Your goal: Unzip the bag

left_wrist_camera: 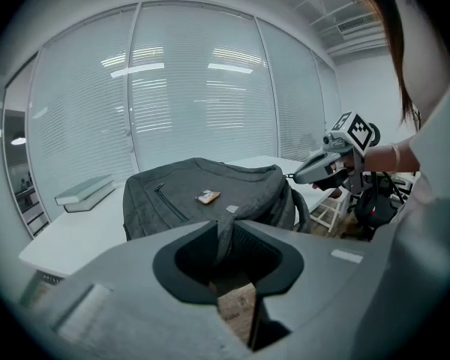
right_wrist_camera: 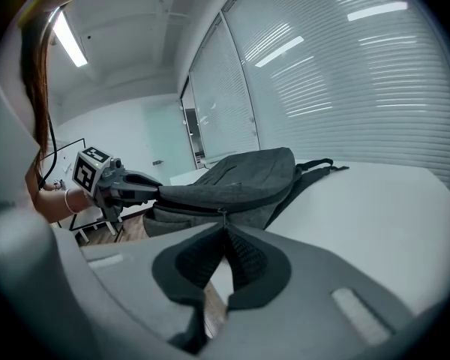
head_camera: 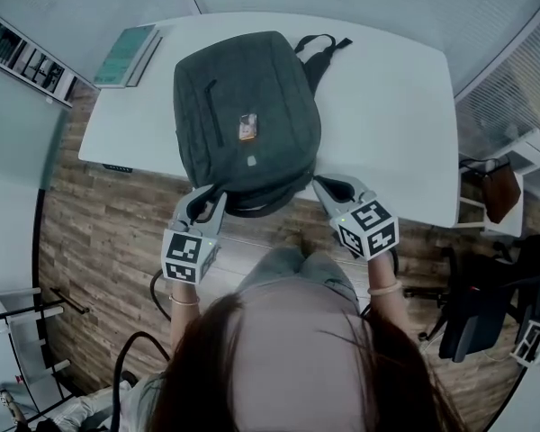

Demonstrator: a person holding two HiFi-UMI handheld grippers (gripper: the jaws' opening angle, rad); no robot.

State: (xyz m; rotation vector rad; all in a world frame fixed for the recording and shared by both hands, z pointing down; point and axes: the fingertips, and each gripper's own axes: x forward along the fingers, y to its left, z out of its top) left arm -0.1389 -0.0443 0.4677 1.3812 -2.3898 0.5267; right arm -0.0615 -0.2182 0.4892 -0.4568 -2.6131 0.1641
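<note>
Lying flat on the white table (head_camera: pixel 387 106), the bag (head_camera: pixel 247 106) is a dark grey backpack. Its near end sits right at the table's front edge, facing the person, and its straps (head_camera: pixel 319 48) trail off the far end. A small orange tag (head_camera: pixel 247 127) rests on its top face.

At the near end both claws have hold of it. The left claw (left_wrist_camera: pixel 225 231) is narrow, pinched on a fold of the bag's grey fabric at the near left corner; the cloth runs down between its jaws. The right claw (right_wrist_camera: pixel 223 228) is at the near right corner, its jaws almost together on the small pull (right_wrist_camera: pixel 223 214) that hangs from the zip line along the bag's side. The two claws stand apart, one at each side of the bag's near end, both tilted slightly downward.

A green book (head_camera: pixel 126 54) lies at the table's far left corner, well apart from the bag. Below the table edge is wood floor (head_camera: pixel 99 241), and a dark chair (head_camera: pixel 481 313) stands off to the person's right.
</note>
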